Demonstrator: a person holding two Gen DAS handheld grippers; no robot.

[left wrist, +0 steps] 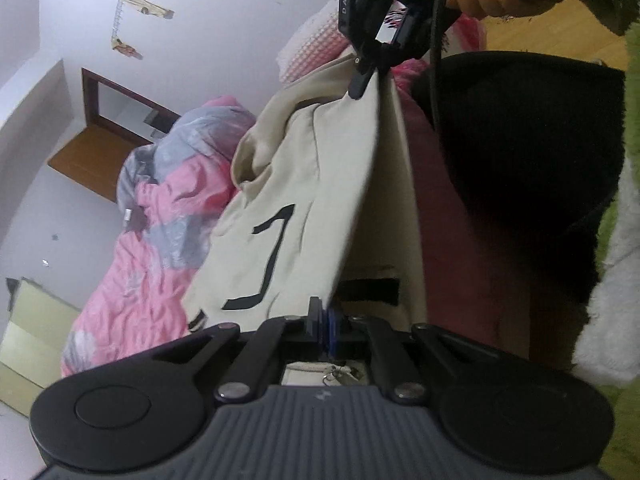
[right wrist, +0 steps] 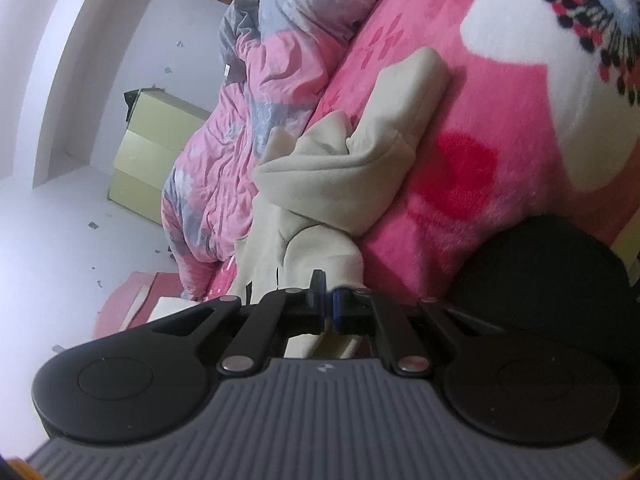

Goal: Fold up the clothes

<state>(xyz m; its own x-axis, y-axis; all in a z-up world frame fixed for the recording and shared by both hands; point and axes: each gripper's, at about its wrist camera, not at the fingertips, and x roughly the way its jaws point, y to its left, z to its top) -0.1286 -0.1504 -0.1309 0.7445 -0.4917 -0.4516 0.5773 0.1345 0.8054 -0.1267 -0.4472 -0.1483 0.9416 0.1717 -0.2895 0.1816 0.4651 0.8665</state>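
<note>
L gripper (left wrist: 325, 322), R gripper (right wrist: 329, 307) pinching beige hoodie (left wrist: 304, 184) edge

We had each camera riding behind its own fingers, both rolled sideways, close over the bed. Ours on the left looked along the beige garment (left wrist: 304, 184) toward the right gripper (left wrist: 366, 74). Both views shared the crumpled quilt (right wrist: 248, 92) and the garment (right wrist: 320, 184).

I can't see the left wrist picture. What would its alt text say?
A cream fabric garment with black line markings hangs stretched between two tongs: the left tongs pinch its near edge, the right tongs its far edge. Behind lies a crumpled pink and grey quilt.
</note>
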